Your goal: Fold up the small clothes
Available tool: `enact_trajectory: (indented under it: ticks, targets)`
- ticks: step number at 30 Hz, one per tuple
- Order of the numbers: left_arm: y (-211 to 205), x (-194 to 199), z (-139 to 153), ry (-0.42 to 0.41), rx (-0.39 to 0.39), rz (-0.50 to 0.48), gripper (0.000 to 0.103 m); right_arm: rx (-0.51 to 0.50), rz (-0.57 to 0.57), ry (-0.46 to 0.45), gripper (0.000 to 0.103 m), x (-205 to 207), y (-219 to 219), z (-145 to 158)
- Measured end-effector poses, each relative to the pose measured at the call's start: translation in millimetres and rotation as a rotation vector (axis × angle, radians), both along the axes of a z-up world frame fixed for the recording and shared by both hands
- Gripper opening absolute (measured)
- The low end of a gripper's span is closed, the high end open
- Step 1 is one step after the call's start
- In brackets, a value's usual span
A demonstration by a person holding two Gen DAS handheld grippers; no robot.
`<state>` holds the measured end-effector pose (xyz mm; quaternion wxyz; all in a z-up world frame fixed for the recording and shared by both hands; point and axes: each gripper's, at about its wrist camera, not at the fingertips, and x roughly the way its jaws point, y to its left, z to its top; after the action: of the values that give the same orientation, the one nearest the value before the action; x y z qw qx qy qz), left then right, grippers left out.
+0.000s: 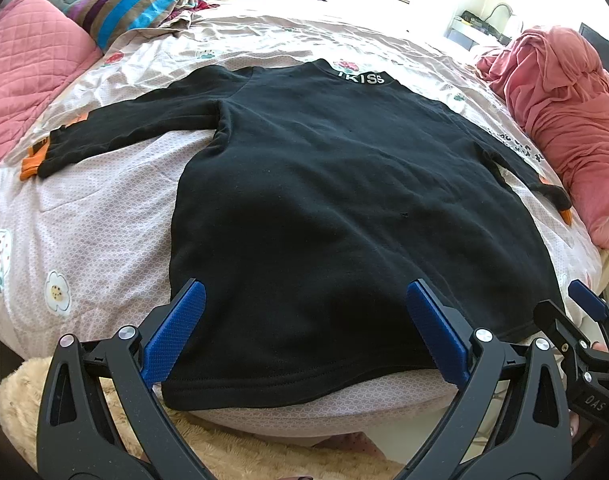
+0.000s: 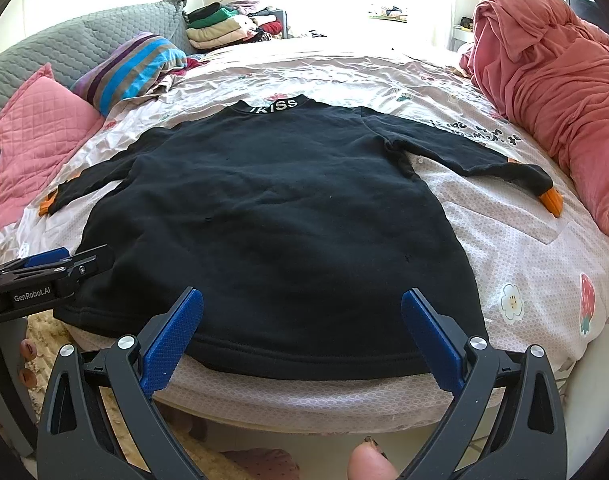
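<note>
Both hand-held grippers, left point(image 1: 304, 332) and right point(image 2: 302, 336), are held spread above the black sweater's point(image 1: 324, 200) hem, which is laid flat on the bed point(image 1: 84, 220), sleeves out, ready for folding.

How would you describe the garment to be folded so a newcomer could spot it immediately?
On the bed's floral sheet, between the pink pillow and the heaped pink blanket, lies a black sweatshirt, spread flat. Only it has white collar lettering and orange cuffs.
</note>
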<state>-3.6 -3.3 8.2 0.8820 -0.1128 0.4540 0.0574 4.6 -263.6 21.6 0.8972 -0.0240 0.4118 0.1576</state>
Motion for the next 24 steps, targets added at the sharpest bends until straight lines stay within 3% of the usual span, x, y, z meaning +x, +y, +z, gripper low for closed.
enact_trajectory:
  ticks: [12, 24]
  targets:
    - [-3, 6, -1, -0.001, 0.004, -0.011, 0.095, 0.012, -0.011, -0.003, 0.099, 6, -6, 1]
    - [-10, 38, 3, 0.021, 0.013, -0.033, 0.095, 0.044, -0.052, -0.008, 0.099, 32, -17, 5]
